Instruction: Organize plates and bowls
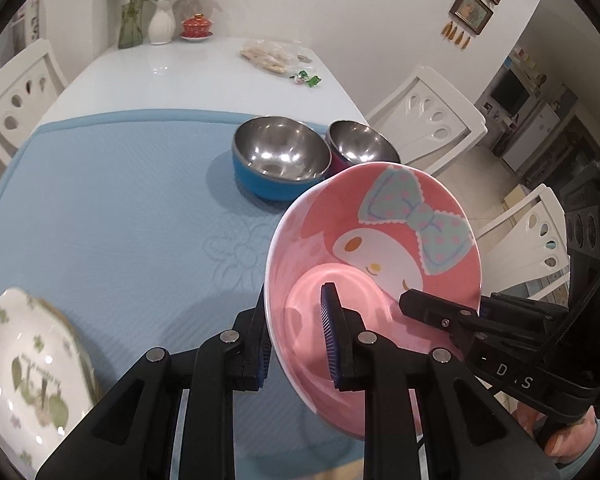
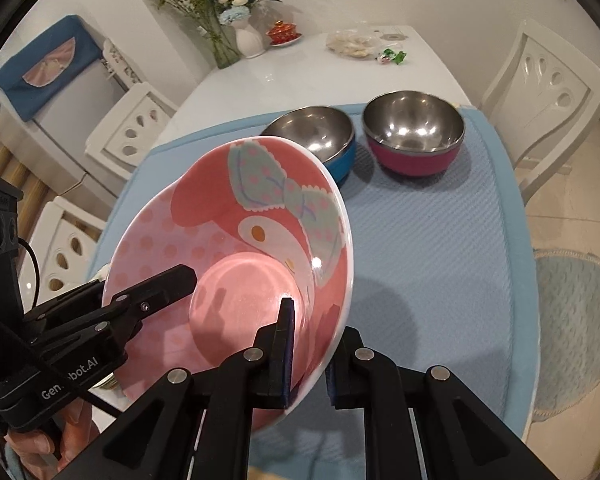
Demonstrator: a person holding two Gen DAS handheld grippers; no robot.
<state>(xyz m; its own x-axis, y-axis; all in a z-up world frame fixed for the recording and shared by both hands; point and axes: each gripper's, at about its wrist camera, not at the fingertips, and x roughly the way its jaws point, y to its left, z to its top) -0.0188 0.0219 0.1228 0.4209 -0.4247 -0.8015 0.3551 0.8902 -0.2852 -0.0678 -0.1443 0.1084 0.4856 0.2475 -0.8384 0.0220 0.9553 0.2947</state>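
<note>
A pink ceramic bowl with a cartoon rabbit face and a pale blue bow printed inside [image 1: 374,272] is held off the desk, tilted steeply so its opening faces both cameras. Each hand-held gripper is clamped on its wall, one finger inside and one outside: the left hand-held gripper [image 1: 296,344] grips the rim nearest its own camera, and the right hand-held gripper [image 2: 310,354] grips the opposite side. In the left wrist view the right tool's inner finger lies across the bowl's lower right wall.

Below it lies a light blue textured mat [image 1: 112,208] on the white desk [image 1: 172,68]. Toward the far edge of the mat stand two steel-lined bowls just beside one another: a blue-shelled steel bowl [image 1: 278,158] and a magenta-shelled steel bowl [image 2: 414,138]. A white plate with a green leaf pattern [image 1: 24,364] sits at the near left corner of the mat.

The main hazard is the double grip on a glazed, slick wall. If the two tools pull apart or twist against each other, the rim may slide out of one pair of pads and the bowl would swing on the other. Releasing one side while the bowl is this steeply tilted would probably load the other grip unevenly; a slip from there would drop ceramic onto the mat or against the steel bowls. Lowering it toward those bowls without levelling it first risks the far rim striking the blue-shelled one.
</note>
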